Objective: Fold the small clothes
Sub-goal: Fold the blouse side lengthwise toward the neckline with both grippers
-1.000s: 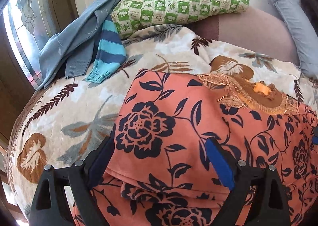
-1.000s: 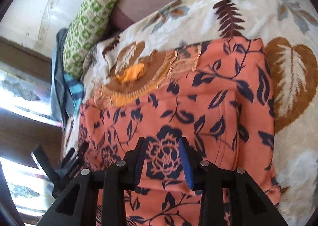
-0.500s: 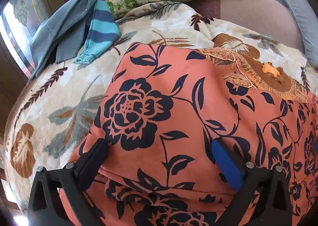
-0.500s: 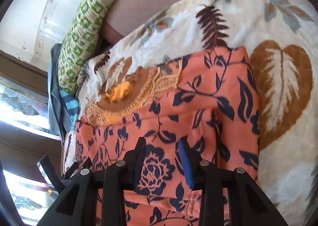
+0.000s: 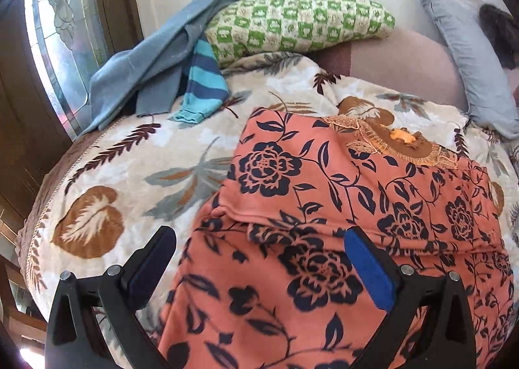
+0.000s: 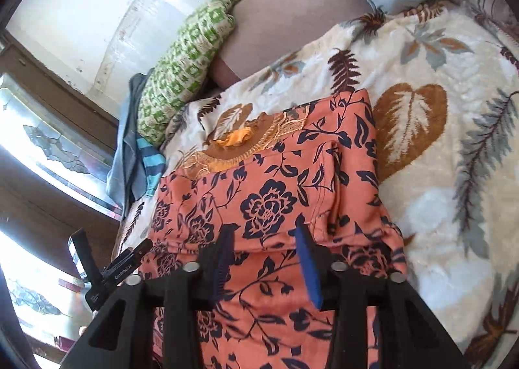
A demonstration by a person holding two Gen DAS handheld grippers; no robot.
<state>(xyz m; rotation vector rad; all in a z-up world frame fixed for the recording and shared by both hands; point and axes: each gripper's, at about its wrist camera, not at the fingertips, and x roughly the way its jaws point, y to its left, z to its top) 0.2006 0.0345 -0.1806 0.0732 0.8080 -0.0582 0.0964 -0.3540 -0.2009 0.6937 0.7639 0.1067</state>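
**Item: folding in progress, one garment**

Orange floral-print cloth garment (image 5: pixel 340 193): on leaf-patterned cream bed blanket (image 5: pixel 129 174), both side flaps folded inward. Left tool (image 5: pixel 259 258): fingers apart, empty. Right tool (image 6: pixel 264 249): fingers apart, apparently holding nothing. Step: lengthwise fold laid. Next: grip the near hem, carry toward embroidered collar.

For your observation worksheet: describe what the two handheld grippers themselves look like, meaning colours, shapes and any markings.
Both are black plastic with triangular cut-outs and silver bolt heads. The left gripper has one bright blue pad and one dark navy pad; the right gripper has blue ribbed pads. No cables or sleeves show.
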